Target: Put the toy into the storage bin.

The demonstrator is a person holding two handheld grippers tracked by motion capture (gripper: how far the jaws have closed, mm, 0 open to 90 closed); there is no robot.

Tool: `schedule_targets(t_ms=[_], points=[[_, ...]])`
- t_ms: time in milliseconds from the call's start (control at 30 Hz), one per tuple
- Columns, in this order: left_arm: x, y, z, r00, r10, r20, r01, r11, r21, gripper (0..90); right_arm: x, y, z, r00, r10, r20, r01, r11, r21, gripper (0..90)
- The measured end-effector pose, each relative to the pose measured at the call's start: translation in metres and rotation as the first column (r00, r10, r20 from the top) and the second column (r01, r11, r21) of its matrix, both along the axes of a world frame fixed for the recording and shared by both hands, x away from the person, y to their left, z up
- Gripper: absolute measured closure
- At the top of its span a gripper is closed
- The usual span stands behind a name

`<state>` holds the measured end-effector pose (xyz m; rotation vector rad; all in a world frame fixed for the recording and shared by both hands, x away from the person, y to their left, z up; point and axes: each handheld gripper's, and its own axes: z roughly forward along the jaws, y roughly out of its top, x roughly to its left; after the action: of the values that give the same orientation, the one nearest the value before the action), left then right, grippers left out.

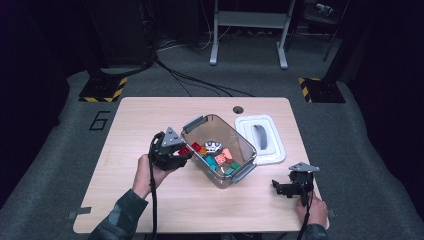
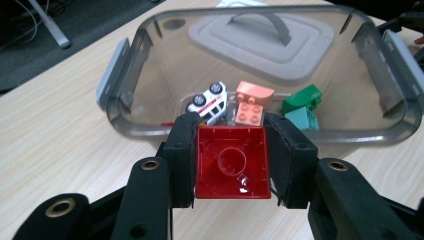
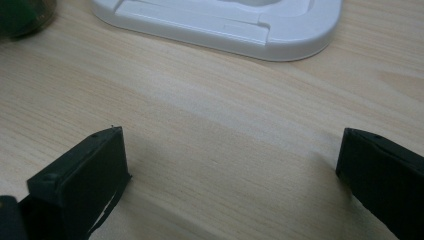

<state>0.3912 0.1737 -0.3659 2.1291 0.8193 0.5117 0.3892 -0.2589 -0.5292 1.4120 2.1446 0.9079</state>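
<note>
The wooden desk (image 1: 150,210) carries a clear plastic box (image 1: 239,134) near its middle, with the box's white lid (image 1: 272,150) lying flat just beside it on the far right. Inside the box sit loose toy bricks – pink (image 2: 254,102), green (image 2: 301,99) and teal – and a small white toy car (image 2: 207,102). The left gripper (image 2: 231,160) hovers at the box's near rim, its fingers clenched on a red brick (image 2: 231,162), hollow side facing the camera. The right gripper (image 3: 230,170) rests near the desk's right edge – fingers spread wide, holding nothing.

light: dim room, lit table (image 1: 150,115) | shadows: soft | focus: near edges blurred
</note>
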Motion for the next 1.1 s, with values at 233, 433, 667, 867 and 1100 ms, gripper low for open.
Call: schedule_targets(t_ms=[233,433,667,867,1100], points=[[0.006,-0.02,0.006,0.9992,-0.041,0.003,0.04,0.9992,0.005,59.2,0.0,0.0,0.0,1.0,0.0,0.001,0.0,1.0,0.0,0.0],[0.011,-0.036,0.004,0.9971,-0.074,-0.013,0.074,0.9972,-0.003,59.2,0.0,0.0,0.0,1.0,0.0,0.001,0.0,1.0,0.0,0.0],[0.015,-0.049,-0.004,0.9935,-0.1,-0.053,0.1,0.9949,-0.019,59.2,0.0,0.0,0.0,1.0,0.0,0.001,0.0,1.0,0.0,0.0],[0.017,-0.062,-0.013,0.9885,-0.127,-0.082,0.125,0.9917,-0.029,59.1,0.0,0.0,0.0,1.0,0.0,0.0,0.0,1.0,0.0,0.0],[0.017,-0.072,-0.021,0.9835,-0.144,-0.109,0.14,0.9892,-0.043,59.1,0.0,0.0,0.0,1.0,0.0,0.0,0.0,1.0,0.0,0.0]])
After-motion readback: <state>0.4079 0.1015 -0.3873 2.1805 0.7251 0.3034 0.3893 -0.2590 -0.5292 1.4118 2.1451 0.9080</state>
